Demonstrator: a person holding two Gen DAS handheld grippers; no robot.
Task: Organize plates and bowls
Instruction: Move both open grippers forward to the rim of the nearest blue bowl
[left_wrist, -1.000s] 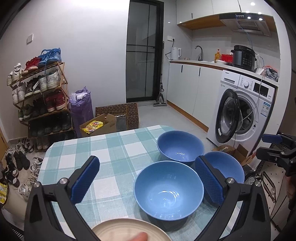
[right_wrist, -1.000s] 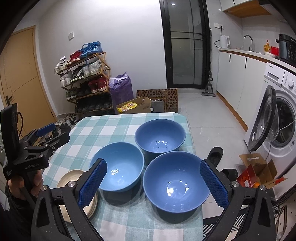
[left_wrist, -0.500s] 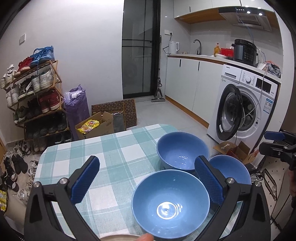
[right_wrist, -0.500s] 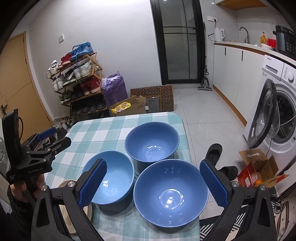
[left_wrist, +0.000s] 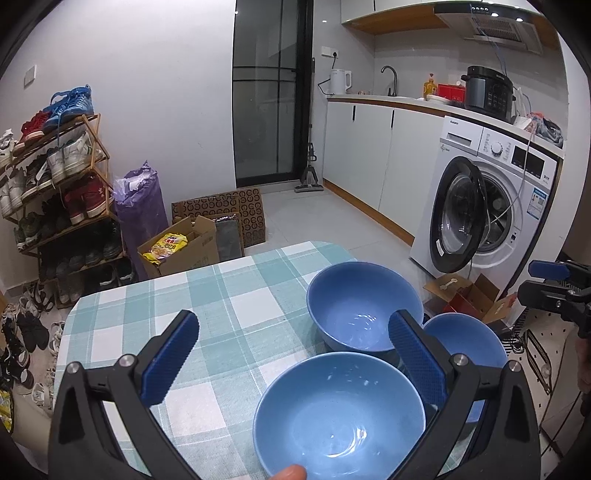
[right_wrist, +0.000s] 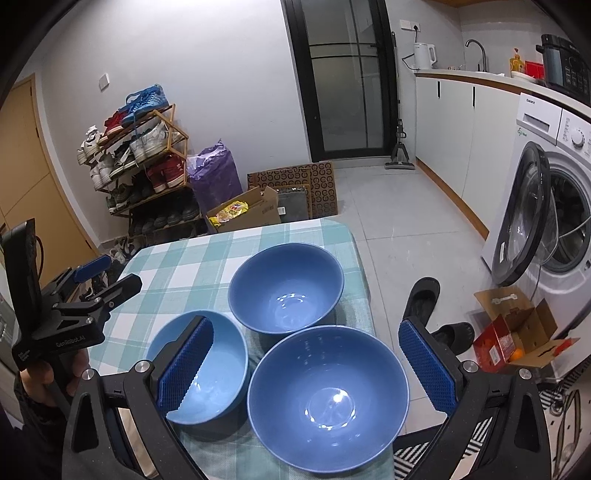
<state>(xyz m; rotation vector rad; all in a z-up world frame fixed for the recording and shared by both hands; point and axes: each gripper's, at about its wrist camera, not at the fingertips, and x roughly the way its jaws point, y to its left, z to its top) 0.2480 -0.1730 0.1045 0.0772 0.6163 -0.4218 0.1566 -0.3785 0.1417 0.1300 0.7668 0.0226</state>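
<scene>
Far bowl (right_wrist: 286, 291): we are seeing it sitting upright, blue and empty, at mid-frame in the right wrist view.
Near-right bowl (right_wrist: 328, 398): blue, empty, sitting upright at lower centre.
Left bowl (right_wrist: 207, 373): we are seeing a lighter blue bowl, empty, sitting upright at lower left.

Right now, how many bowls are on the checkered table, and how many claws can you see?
Blue bowls: 3, one at the far side, one near left, one near right, all on the table
Claws: 2, the left claw and the right claw, both open and empty
Total: 5
</scene>
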